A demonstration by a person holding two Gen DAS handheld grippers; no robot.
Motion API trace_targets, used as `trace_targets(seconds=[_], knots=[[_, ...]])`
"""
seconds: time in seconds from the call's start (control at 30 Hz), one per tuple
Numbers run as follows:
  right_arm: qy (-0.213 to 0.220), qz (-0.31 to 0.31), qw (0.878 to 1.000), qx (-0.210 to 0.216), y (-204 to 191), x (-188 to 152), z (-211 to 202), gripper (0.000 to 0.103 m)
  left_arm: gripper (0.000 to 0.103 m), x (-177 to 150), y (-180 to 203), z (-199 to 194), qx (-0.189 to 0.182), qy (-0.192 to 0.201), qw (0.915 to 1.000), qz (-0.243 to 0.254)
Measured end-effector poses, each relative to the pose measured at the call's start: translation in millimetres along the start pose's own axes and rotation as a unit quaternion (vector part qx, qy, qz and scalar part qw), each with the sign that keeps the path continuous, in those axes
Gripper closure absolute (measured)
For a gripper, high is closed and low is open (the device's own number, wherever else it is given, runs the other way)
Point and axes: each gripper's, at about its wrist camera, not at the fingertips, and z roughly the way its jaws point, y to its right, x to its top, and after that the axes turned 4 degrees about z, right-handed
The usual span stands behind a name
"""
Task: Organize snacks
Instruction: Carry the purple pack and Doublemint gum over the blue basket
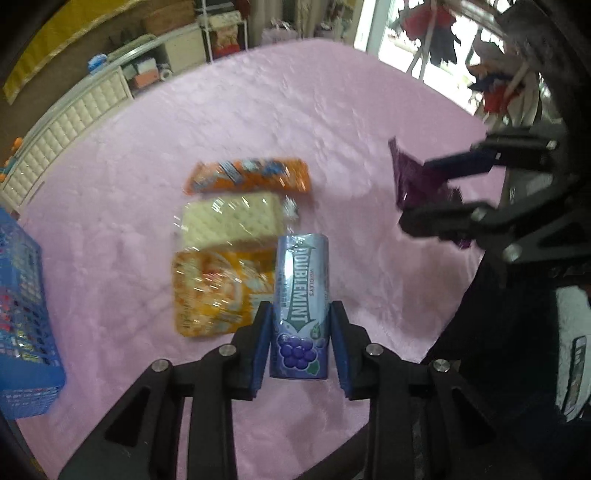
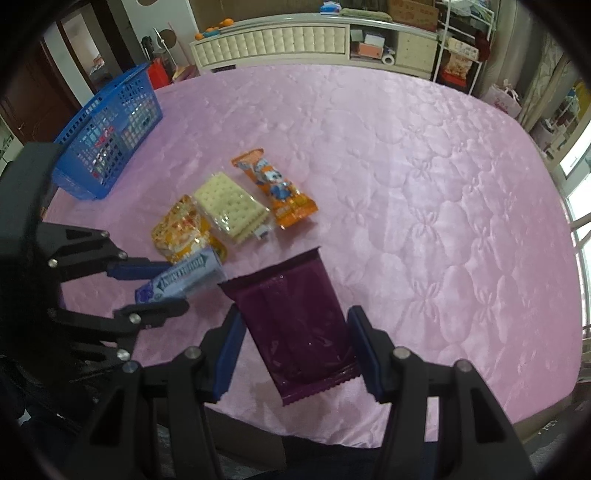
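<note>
Doublemint pack (image 1: 299, 306) between left jaws, purple packet (image 2: 295, 328) between right.

Pink quilted cover (image 2: 406, 166), cream tufted sideboard (image 2: 273, 40) behind, hanging clothes (image 1: 439, 33) by the window.

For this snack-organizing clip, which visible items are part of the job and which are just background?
Part of the job:
- Doublemint gum bottle, in the left hand-held gripper
- purple wrapper snack, in the right hand-held gripper
- orange cartoon packet
- cracker pack
- yellow-orange snack bag
- blue basket

Just background:
- pink quilted cover
- white cabinet
- metal shelf rack
</note>
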Motion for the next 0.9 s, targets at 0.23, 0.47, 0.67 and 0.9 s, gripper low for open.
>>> trace_targets(seconds=[0.23,0.47,0.67,0.9], knots=[[0.033,-0.029,0.999,0.0,-40.1,29.8,-25.9,0.042,0.074,-5.8,-31.0,-66.3,0.029,0.052,0.9981,-0.018],[0.084,-0.071,0.994,0.02,-100.5,74.1,-58.2,0.042,0.074,-26.0,-80.7,-127.6,0.071,0.091,0.9918,-0.055],[0.113,-0.118,0.986,0.04,-161.1,107.8,-72.8,0.042,0.074,-43.3,-122.8,-171.7,0.107,0.113,0.9837,-0.091],[0.128,-0.157,0.977,0.06,-213.6,139.7,-73.5,0.042,0.074,-63.4,-176.2,-202.1,0.142,0.121,0.9728,-0.137]])
